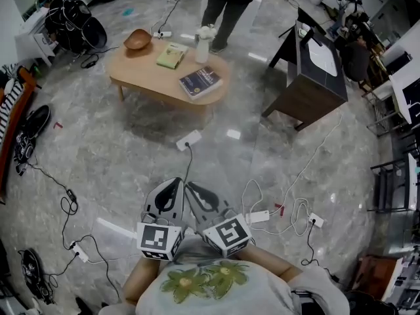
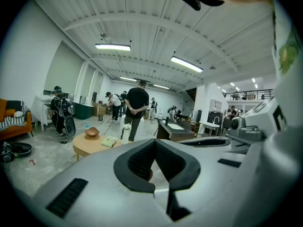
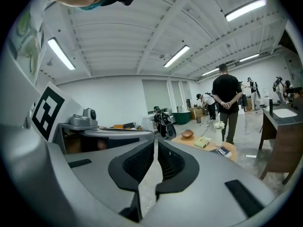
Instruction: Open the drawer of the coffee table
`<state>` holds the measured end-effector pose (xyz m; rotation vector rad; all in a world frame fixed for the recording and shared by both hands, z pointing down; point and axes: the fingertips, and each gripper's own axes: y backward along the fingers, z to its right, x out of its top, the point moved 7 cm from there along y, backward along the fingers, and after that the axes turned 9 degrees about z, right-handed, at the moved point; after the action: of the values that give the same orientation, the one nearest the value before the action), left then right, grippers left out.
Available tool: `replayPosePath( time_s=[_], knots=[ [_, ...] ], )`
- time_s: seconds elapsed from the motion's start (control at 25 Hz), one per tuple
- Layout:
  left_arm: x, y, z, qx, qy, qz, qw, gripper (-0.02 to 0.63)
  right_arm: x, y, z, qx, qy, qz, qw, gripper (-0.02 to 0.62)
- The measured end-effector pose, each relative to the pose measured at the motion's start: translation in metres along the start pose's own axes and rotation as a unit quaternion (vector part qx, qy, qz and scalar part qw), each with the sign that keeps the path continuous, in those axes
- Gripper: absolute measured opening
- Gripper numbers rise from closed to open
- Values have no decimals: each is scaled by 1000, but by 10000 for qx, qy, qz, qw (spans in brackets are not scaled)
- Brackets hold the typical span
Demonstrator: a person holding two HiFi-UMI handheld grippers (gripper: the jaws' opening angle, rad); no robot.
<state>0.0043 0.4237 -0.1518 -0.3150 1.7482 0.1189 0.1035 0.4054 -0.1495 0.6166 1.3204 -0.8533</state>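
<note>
1 oval wood coffee tbl (image 1: 144,71)

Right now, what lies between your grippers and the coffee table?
Head view: a white power strip and its black cord on the floor, between the left gripper, the right gripper and the coffee table.
</note>
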Motion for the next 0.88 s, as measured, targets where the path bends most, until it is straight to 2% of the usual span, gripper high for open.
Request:
replayPosePath(
  time_s=[0.36,0.64,0.88],
  knots=[
    [5,-87,-27,113,-60,-151,9998,9,6,-52,79,277,-255,-209,9991,23],
    [7,-120,-45,425,-20,-145,9990,9,6,-80,119,504,-200,-366,9979,23],
    [4,-140,-48,150,-29,-268,9995,9,8,-93,138,332,-225,-327,9987,23]
  ],
)
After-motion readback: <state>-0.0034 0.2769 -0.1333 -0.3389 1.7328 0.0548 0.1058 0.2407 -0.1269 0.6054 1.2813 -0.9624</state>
